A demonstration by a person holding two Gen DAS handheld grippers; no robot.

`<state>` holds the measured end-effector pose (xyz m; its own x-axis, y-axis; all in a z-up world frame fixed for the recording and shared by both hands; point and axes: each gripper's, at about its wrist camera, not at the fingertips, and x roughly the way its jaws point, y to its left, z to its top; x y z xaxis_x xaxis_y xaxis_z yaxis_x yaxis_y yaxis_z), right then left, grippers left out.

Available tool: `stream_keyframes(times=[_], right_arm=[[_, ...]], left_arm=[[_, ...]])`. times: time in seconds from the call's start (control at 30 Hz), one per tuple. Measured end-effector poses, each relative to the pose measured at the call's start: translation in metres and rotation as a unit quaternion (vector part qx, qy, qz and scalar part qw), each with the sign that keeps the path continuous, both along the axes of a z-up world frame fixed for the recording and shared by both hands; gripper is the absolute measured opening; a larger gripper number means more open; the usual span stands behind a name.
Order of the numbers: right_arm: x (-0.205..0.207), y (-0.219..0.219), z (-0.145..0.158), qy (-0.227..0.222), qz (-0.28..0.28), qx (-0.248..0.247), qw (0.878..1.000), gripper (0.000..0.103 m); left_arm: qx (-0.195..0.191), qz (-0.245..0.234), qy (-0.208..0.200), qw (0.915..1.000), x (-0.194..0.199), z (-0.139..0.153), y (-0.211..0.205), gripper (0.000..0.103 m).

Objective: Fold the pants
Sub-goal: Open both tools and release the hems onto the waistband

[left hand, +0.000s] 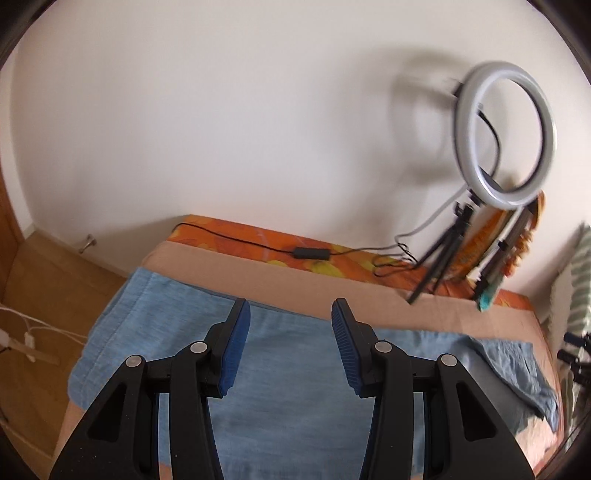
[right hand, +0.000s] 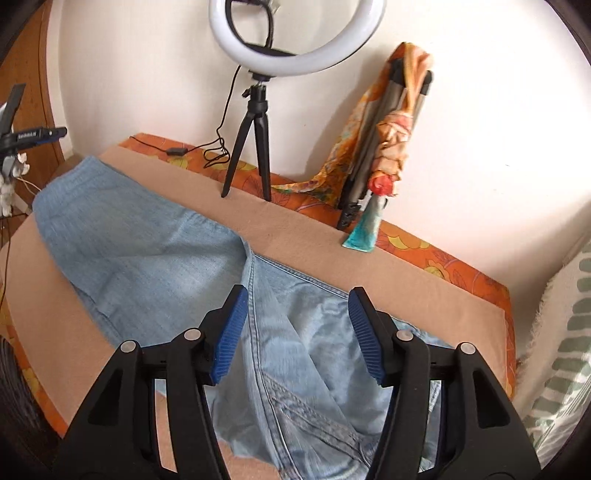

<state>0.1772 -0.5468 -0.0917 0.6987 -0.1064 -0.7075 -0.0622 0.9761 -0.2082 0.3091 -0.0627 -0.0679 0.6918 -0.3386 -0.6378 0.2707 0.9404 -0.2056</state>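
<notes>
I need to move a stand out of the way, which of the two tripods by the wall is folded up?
The grey-legged tripod leaning on the wall, wrapped in an orange scarf. The black tripod stands spread, carrying the ring light.

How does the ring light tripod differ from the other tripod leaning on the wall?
The ring light tripod stands with legs spread and carries the ring light; the folded tripod leans on the wall with legs together and carries nothing. The ring light tripod is all black and bare; the folded tripod has grey legs and an orange patterned cloth draped over it. Both are at the far edge, by the white wall.
</notes>
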Motion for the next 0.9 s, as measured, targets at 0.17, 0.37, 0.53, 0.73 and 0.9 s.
stream_keyframes(times=[0.17, 0.37, 0.53, 0.73, 0.9], right_arm=[[-0.058, -0.032, 0.021, -0.015, -0.016, 0.013, 1.0, 0.059], [-0.116, -0.072, 0.028, -0.002, -0.024, 0.021, 0.999, 0.059], [-0.159, -0.101, 0.034, 0.015, -0.026, 0.005, 1.0, 0.059], [-0.201, -0.13, 0.032, 0.033, -0.012, -0.028, 0.999, 0.059], [-0.215, -0.136, -0.003, 0.048, 0.019, -0.024, 0.998, 0.059]], left_arm=[[-0.006, -0.075, 0.009, 0.9971, -0.04, 0.001, -0.059, 0.044], [-0.003, -0.157, 0.022, 0.9873, -0.08, -0.01, -0.136, 0.044], [0.012, -0.231, 0.045, 0.9719, -0.113, -0.032, -0.205, 0.044], [0.021, -0.29, 0.075, 0.9539, -0.148, -0.065, -0.273, 0.044], [0.021, -0.314, 0.107, 0.9432, -0.169, -0.091, -0.305, 0.044]])
